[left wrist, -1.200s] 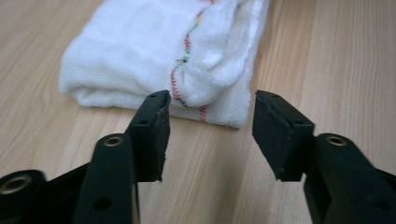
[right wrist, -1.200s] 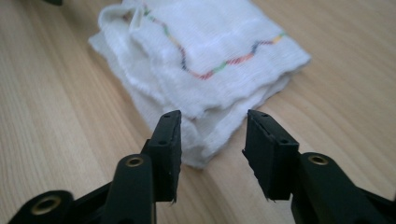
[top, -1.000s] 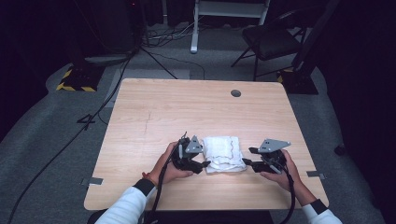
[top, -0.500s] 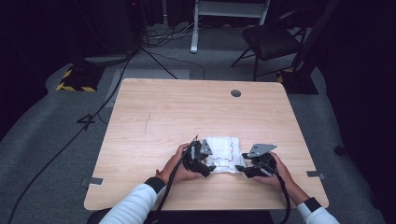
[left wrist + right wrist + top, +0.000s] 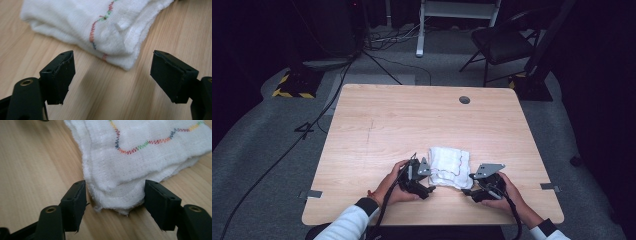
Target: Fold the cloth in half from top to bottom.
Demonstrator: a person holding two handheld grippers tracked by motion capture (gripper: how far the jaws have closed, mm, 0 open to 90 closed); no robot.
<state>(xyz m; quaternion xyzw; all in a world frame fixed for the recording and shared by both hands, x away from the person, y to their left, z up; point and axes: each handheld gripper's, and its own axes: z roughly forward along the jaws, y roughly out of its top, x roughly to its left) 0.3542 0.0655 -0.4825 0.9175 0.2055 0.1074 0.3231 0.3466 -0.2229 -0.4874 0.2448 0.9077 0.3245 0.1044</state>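
A folded white cloth (image 5: 450, 167) lies on the wooden table (image 5: 412, 120), low and right of centre in the high view, between the two grippers. The left gripper (image 5: 424, 184) sits at the cloth's lower left and the right gripper (image 5: 472, 186) at its lower right, each held in a hand that comes in from the bottom edge.

The left gripper view gives what the high view is too small to show: the jaws stand wide apart, having just been opening, with bare wood between them, and the cloth's corner (image 5: 117, 47) lies just beyond the tips, untouched. It also shows a wavy line of coloured stitching.

In the right gripper view the jaws have also just been opening. A layered corner of the cloth (image 5: 120, 192) lies between them, its frayed edges close to both pads, but I cannot tell whether they touch it.

Beyond the table, the high view shows a grey carpeted floor, a dark chair (image 5: 499, 42) at the upper right, cables (image 5: 312, 125) trailing at the left, and a dark room around.
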